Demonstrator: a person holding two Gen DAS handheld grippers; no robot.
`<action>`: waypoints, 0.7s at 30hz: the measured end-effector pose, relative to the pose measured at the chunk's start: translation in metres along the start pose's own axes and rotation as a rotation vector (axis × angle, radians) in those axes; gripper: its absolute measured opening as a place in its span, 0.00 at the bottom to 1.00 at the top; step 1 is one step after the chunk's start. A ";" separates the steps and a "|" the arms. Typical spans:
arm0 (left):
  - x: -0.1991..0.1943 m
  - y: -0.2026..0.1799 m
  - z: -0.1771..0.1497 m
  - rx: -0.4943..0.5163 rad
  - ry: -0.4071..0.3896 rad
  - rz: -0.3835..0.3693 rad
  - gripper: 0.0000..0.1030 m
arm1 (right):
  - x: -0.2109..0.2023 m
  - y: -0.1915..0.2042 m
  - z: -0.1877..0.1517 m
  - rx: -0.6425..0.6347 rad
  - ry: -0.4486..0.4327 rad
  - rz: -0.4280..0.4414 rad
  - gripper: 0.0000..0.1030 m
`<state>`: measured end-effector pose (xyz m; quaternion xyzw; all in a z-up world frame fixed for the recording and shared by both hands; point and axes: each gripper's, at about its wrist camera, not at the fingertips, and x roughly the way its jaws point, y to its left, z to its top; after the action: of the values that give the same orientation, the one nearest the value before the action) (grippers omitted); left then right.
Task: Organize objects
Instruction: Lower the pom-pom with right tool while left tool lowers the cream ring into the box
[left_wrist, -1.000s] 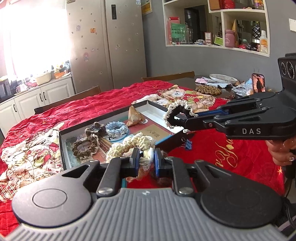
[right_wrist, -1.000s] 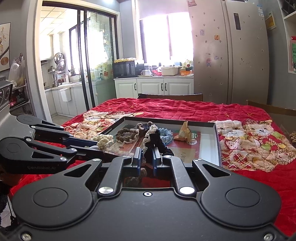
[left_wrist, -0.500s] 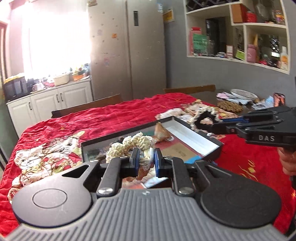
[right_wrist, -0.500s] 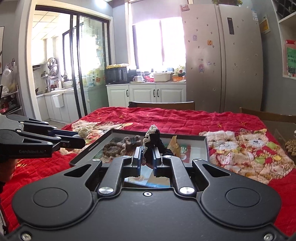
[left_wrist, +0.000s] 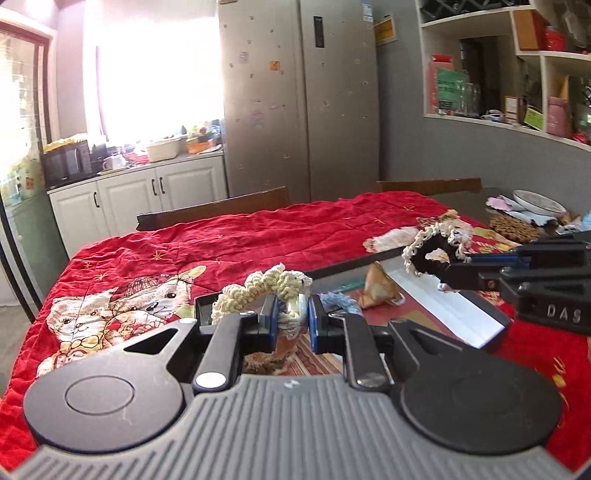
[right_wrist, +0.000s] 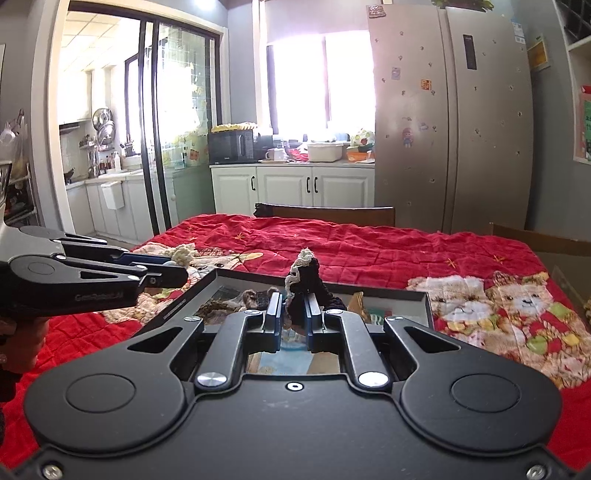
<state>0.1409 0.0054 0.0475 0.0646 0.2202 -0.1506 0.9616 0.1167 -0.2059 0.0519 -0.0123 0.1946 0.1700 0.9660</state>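
Note:
My left gripper (left_wrist: 291, 319) is shut on a cream crocheted hair tie (left_wrist: 258, 290), held up above the near end of a shallow black tray (left_wrist: 480, 325). My right gripper (right_wrist: 293, 314) is shut on a black hair tie with a cream lace edge (right_wrist: 308, 277), lifted over the same black tray (right_wrist: 426, 306). In the left wrist view the right gripper (left_wrist: 443, 271) reaches in from the right with the black hair tie (left_wrist: 430, 251) looped at its tip. In the right wrist view the left gripper (right_wrist: 166, 275) enters from the left.
The tray lies on a red quilted cloth (right_wrist: 369, 243) with bear patches and holds a tan wrapped packet (left_wrist: 376, 286), a blue crochet piece (left_wrist: 340, 299) and brown hair ties (right_wrist: 255, 295). Wooden chair backs (right_wrist: 325, 214) stand behind the table. Plates and clutter (left_wrist: 535, 210) sit far right.
Both grippers have risen and drawn back from the tray with their hair ties still gripped. The tray now sits lower and smaller in both views, and the left view has swung to the left.

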 end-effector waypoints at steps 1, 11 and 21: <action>0.004 0.001 0.001 -0.006 0.003 0.005 0.18 | 0.005 0.002 0.002 -0.008 0.000 -0.005 0.11; 0.037 0.007 -0.004 -0.033 0.030 0.023 0.18 | 0.053 0.007 0.009 -0.003 0.017 -0.024 0.11; 0.058 0.013 -0.011 -0.048 0.059 0.041 0.19 | 0.092 -0.008 0.000 0.043 0.048 -0.038 0.11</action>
<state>0.1907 0.0048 0.0131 0.0503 0.2505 -0.1237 0.9589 0.1990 -0.1834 0.0169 0.0008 0.2212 0.1469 0.9641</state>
